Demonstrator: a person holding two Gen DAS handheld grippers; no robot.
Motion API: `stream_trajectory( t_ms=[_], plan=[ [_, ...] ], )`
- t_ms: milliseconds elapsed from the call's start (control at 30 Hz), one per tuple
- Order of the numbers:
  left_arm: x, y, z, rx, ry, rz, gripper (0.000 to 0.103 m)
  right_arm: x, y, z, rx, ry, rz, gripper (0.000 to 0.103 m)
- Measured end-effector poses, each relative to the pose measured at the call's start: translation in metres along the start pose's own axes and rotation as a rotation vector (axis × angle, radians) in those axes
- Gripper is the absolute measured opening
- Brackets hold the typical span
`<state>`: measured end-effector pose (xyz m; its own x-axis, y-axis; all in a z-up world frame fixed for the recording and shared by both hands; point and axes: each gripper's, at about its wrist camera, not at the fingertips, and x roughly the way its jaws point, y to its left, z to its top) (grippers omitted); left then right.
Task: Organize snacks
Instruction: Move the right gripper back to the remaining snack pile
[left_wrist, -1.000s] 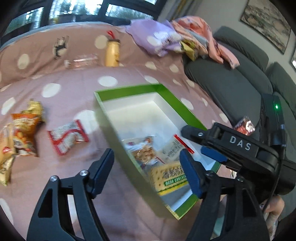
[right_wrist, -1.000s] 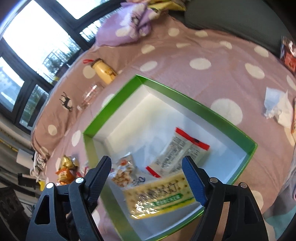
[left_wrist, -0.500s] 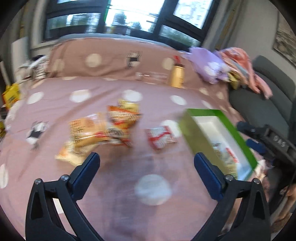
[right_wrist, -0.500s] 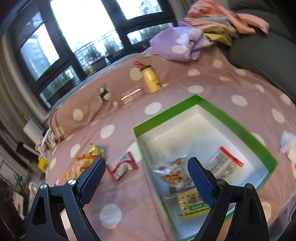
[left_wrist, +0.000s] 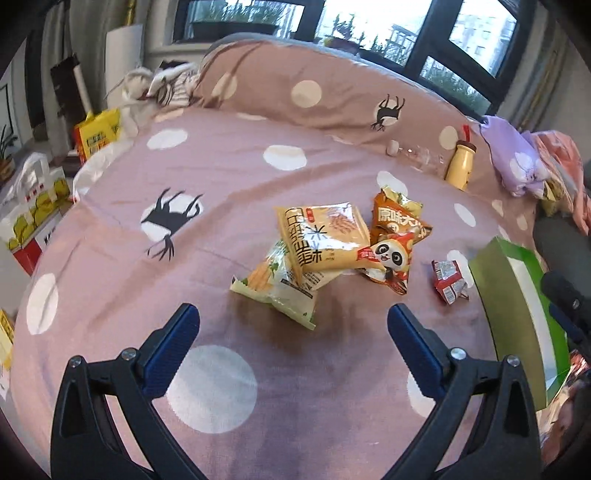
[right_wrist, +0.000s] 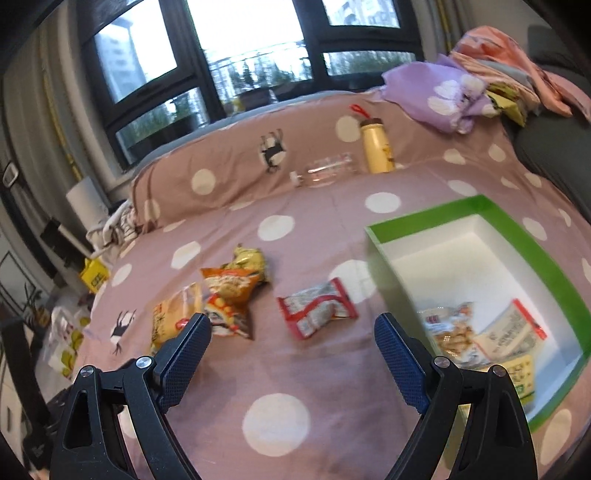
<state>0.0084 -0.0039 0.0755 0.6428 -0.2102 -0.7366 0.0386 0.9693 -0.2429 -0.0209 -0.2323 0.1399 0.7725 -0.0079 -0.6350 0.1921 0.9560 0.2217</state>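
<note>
A green box with a white inside (right_wrist: 546, 258) lies on the pink dotted cover; it holds several snack packets, among them a peanut pack (right_wrist: 448, 330). It also shows at the right edge of the left wrist view (left_wrist: 517, 295). Loose on the cover are a yellow packet (left_wrist: 323, 236), a pale packet (left_wrist: 280, 288) under it, an orange panda packet (left_wrist: 395, 243) and a small red packet (left_wrist: 448, 282), also in the right wrist view (right_wrist: 317, 310). My left gripper (left_wrist: 291, 325) is open and empty just before the pile. My right gripper (right_wrist: 291, 332) is open and empty near the red packet.
A yellow bottle (right_wrist: 375, 147) and a clear bottle lying down (right_wrist: 325, 171) are at the back of the cover. Purple and pink cloths (right_wrist: 443, 94) are piled on the grey sofa at right. Bags and boxes (left_wrist: 33, 210) stand on the floor at left.
Both grippers have swung left, away from over the box. The left one now faces the snack pile and the right one faces the red packet. Both stay open.
</note>
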Motion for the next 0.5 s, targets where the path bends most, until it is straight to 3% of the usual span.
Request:
stream_trajectory(
  t_ms=[500],
  plan=[
    [0.007, -0.002, -0.002, 0.002, 0.01, 0.02, 0.102, 0.022, 0.032, -0.018, -0.107, 0.036, 0.023, 0.09]
  ],
)
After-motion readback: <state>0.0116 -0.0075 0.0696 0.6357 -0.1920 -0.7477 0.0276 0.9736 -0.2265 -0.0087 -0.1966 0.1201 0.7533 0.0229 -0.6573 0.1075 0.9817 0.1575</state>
